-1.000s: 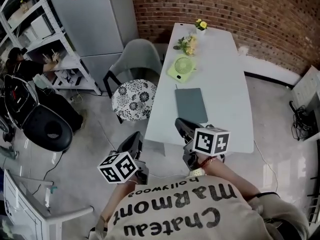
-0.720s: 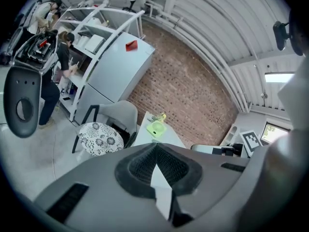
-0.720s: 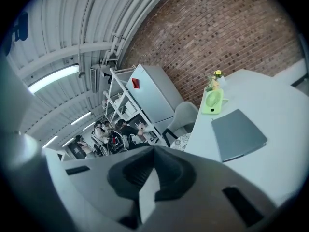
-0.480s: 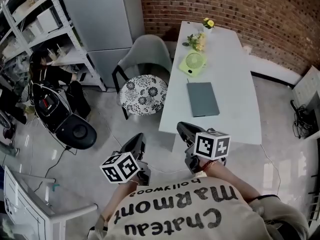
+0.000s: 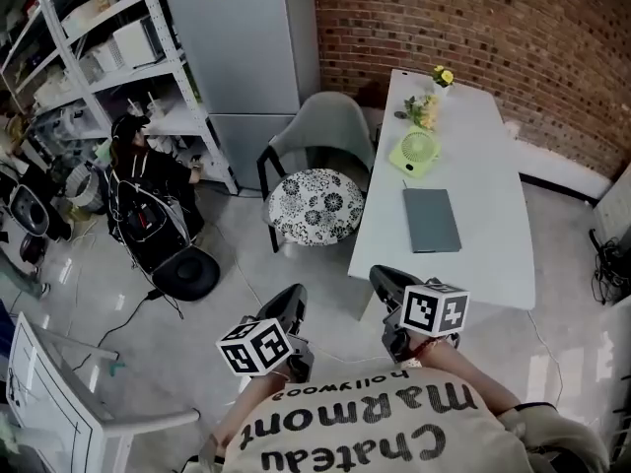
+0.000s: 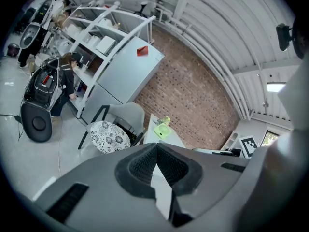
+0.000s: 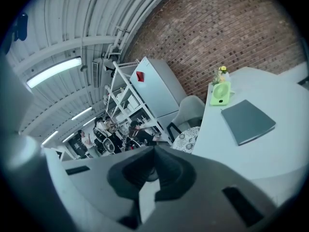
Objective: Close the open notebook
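The grey notebook (image 5: 432, 220) lies closed and flat on the white table (image 5: 493, 264), near its middle. In the right gripper view the notebook (image 7: 247, 121) shows ahead to the right on the table (image 7: 270, 153). My left gripper (image 5: 294, 296) hangs over the floor, left of the table's near corner, jaws shut and empty; its own view shows the shut gripper (image 6: 155, 146). My right gripper (image 5: 382, 276) floats just short of the table's near end, well back from the notebook. Its jaws meet at the tip of the gripper (image 7: 154, 149) with nothing between them.
A green fan (image 5: 416, 151) and small flowers (image 5: 429, 106) stand on the table's far half. A chair with a floral cushion (image 5: 315, 200) sits at the table's left side. A grey cabinet (image 5: 246, 37), white shelving (image 5: 99, 47), a person (image 5: 138, 156) and a black stool (image 5: 187, 274) stand left.
The table and notebook have slid to the right and farther off in the head view. Both grippers moved along with the body and stayed shut.
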Available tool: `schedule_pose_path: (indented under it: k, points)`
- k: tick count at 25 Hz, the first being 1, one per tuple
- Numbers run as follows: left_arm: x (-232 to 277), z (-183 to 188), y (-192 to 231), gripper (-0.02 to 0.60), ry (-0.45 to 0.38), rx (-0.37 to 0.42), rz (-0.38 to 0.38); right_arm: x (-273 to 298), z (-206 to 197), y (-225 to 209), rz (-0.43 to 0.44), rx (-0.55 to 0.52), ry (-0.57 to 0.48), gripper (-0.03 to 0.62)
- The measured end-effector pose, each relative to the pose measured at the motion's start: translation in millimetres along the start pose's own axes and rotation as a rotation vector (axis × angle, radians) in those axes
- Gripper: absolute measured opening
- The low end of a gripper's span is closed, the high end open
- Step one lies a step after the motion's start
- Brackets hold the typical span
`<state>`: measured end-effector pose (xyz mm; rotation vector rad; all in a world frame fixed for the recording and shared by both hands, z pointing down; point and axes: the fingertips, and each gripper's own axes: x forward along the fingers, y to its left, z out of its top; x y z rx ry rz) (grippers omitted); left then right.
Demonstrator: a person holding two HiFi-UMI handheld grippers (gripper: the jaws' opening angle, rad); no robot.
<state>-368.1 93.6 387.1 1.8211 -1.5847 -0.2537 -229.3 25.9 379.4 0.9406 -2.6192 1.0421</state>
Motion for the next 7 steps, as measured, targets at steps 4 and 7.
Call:
schedule_pose_path:
  k: [4,7]
  points:
    - [-13.6,8.8,11.9,0.003,-0.022,-0.011,0.013,8.4,-2.6,16.6,0.013,-0.018,0.005,0.003]
    - [-22.9,17.1,20.5,0.003,-0.04,-0.013,0.016,15.0,-3.9,29.4,0.022,-0.032,0.006,0.003]
